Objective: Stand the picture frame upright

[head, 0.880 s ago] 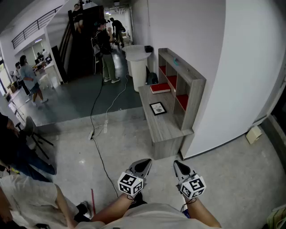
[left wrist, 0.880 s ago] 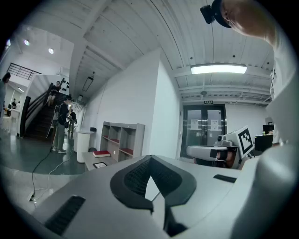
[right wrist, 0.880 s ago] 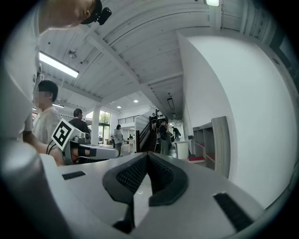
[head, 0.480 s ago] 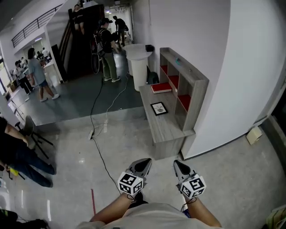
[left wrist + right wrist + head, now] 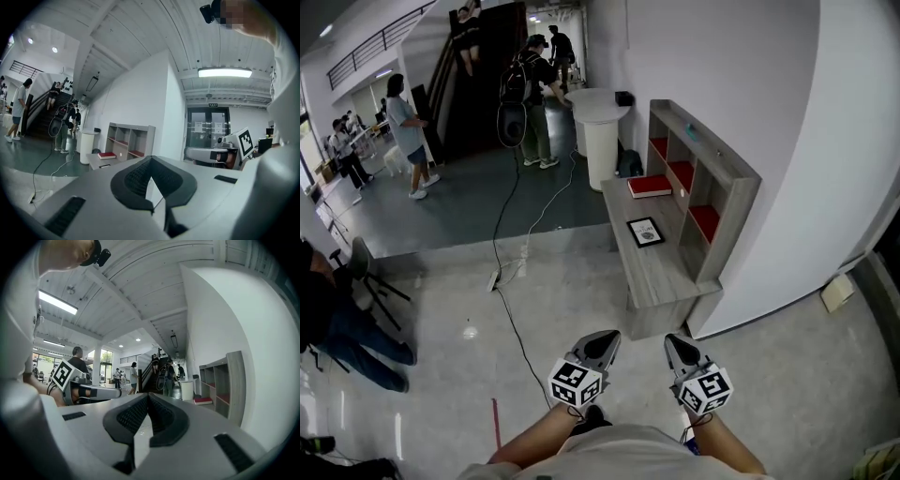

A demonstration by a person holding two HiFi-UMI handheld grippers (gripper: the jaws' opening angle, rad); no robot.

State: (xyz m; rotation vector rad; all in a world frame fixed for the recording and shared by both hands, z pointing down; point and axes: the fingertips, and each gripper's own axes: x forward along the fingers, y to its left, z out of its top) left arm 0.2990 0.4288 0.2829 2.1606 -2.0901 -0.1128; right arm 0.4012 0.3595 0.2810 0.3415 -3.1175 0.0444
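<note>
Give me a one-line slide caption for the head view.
Left gripper and right gripper shut and empty, well short of the picture frame lying flat on the wooden bench.

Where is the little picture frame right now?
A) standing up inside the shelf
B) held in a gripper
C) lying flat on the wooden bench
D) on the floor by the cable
C: the head view shows the picture frame lying flat on top of the wooden bench, in front of the shelf unit.
</note>
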